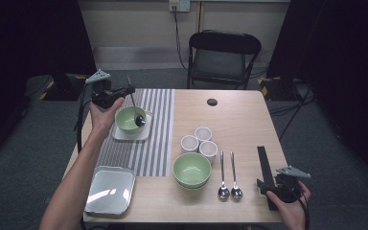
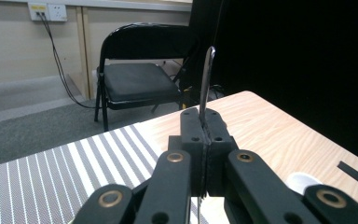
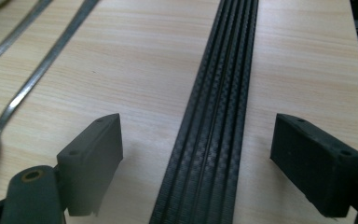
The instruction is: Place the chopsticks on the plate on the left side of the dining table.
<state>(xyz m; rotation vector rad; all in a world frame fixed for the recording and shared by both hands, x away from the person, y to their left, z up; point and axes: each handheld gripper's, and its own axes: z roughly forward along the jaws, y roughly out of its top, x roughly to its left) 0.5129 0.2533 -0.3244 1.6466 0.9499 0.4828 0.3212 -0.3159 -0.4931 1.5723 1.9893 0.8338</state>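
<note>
A slim metal spoon [image 1: 135, 109] is clamped by its handle between the closed jaws of the left gripper [image 1: 124, 90], its bowl held inside the pale green ceramic bowl [image 1: 129, 120] on a small square tray [image 1: 146, 134]. The right gripper [image 3: 198, 154] is held wide open over a black ribbed strip [image 3: 223, 93] on the wooden table [image 1: 239, 115]

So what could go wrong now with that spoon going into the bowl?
The left gripper pinches the spoon by the thin end of its handle, so it might swivel or slip. Its head sits in the green bowl on a small tray; a sideways push could tip the bowl or slide it.
</note>
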